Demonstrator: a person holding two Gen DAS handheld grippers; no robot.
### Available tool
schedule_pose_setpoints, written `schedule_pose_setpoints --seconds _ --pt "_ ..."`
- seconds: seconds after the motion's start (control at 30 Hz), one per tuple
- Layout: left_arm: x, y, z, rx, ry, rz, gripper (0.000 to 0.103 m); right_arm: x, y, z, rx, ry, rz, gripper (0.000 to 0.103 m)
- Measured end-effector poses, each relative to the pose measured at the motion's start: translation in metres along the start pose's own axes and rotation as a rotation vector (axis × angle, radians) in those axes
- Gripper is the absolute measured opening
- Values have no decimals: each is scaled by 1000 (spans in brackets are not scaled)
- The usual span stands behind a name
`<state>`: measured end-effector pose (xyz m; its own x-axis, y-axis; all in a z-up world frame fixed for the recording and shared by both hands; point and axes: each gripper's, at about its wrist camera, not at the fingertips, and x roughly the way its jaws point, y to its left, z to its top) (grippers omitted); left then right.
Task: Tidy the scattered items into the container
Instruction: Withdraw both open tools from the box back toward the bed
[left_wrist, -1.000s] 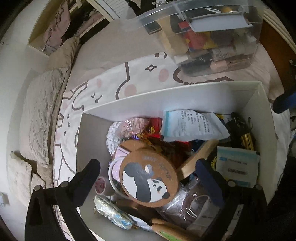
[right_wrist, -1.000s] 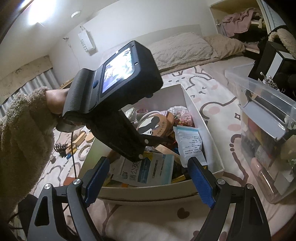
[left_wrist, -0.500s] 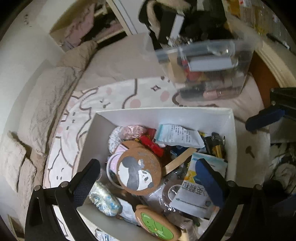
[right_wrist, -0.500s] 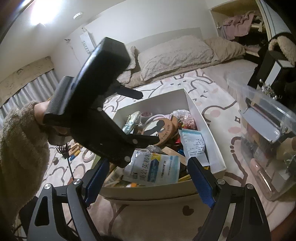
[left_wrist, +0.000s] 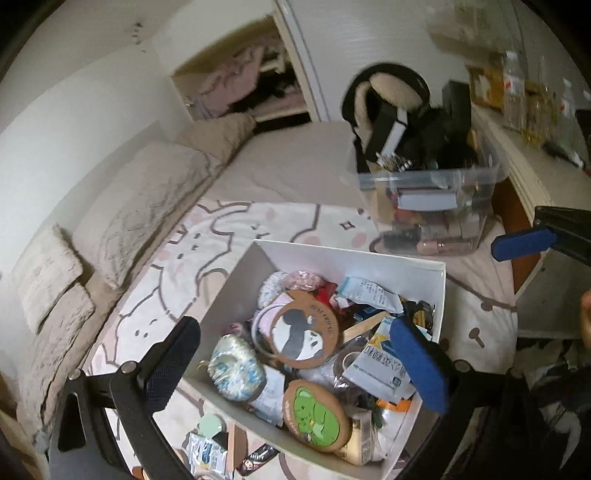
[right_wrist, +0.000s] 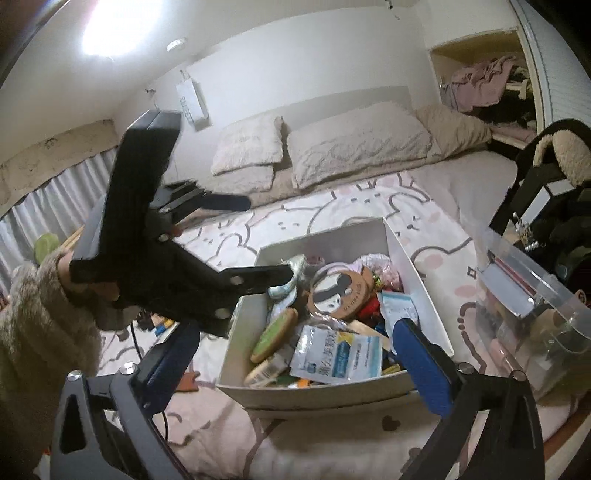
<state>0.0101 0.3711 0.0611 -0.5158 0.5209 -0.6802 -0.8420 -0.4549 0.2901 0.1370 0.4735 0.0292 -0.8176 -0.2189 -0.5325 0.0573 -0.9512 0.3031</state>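
A white box (left_wrist: 351, 251) (right_wrist: 325, 400) on the bed holds a panda coaster (left_wrist: 303, 334) (right_wrist: 340, 295), a green coaster (left_wrist: 316, 413) (right_wrist: 275, 334), a blue-white packet (left_wrist: 376, 365) (right_wrist: 336, 354) and several other small items. My left gripper (left_wrist: 295, 365) (right_wrist: 251, 240) hangs open and empty above the box's near-left corner, held by a hand in a fuzzy sleeve (right_wrist: 40, 332). My right gripper (right_wrist: 297, 363) hovers in front of the box, its jaws opening with nothing between them; one blue fingertip (left_wrist: 524, 243) shows in the left wrist view.
A clear plastic bin (left_wrist: 428, 206) (right_wrist: 532, 306) full of things stands right of the box. Loose items (left_wrist: 207, 450) (right_wrist: 162, 326) lie on the patterned blanket beside the box's left side. Pillows (right_wrist: 354, 144) line the far wall.
The left gripper has risen and drawn back from inside the box, rolling as it went. The right gripper lifted a little and its fingers now stand wider apart.
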Motion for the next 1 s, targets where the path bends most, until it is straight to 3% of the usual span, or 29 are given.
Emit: schedule_pose_setpoints --seconds 0.3,0.8,1.0 --pt "-46 27 -26 -125 -60 77 103 -6 19 6 -10 -31 -10 103" --pt "-111 58 -69 -392 -123 134 103 -5 49 14 -33 -106 -66 103" --pt "-132 68 -91 -448 -133 190 103 -2 67 16 -57 -126 -79 103"
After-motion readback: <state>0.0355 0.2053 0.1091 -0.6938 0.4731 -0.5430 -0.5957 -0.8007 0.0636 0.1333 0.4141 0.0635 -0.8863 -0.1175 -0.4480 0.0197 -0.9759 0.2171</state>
